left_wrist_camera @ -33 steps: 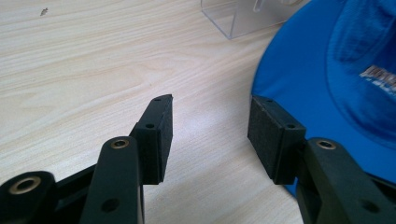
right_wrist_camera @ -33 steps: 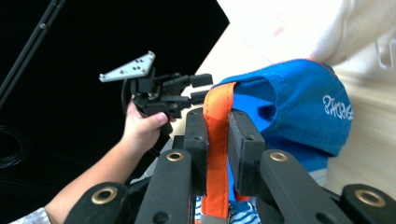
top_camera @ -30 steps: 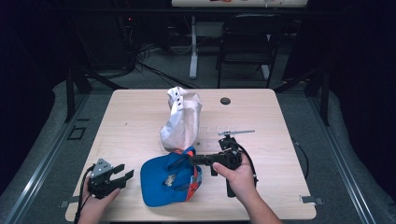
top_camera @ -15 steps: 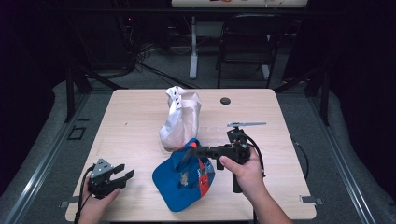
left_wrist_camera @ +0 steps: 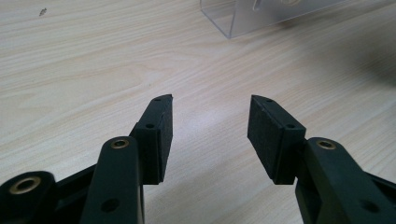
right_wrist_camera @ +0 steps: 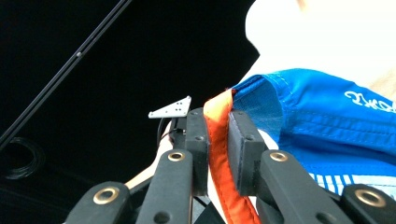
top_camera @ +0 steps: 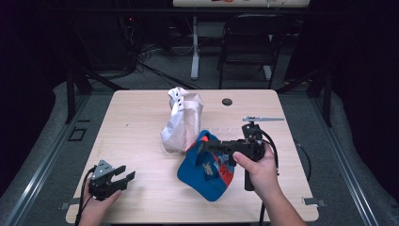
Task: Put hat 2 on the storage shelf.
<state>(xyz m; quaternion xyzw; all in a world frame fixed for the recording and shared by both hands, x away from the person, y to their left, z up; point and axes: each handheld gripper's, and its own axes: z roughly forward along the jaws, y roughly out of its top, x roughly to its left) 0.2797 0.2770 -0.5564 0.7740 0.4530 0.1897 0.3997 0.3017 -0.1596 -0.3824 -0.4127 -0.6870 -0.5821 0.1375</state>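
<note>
On the counter (top_camera: 141,122) I've got the blue cap (top_camera: 209,165) lifted at lower centre of the high view, my right claw (top_camera: 207,146) pinching its orange edge; setting it down is what's left. The silver bag (top_camera: 181,120) sits just behind, crowding it. My left claw (top_camera: 123,173) rests spread, lower left.

A: What stands behind the light wooden rectangular table (top_camera: 141,141)?

B: A black metal folding chair (top_camera: 247,44) and a white metal stand leg (top_camera: 195,47), with black cables tangled (top_camera: 155,52) over grey carpeted floor (top_camera: 42,155). The room beyond is dark.
</note>
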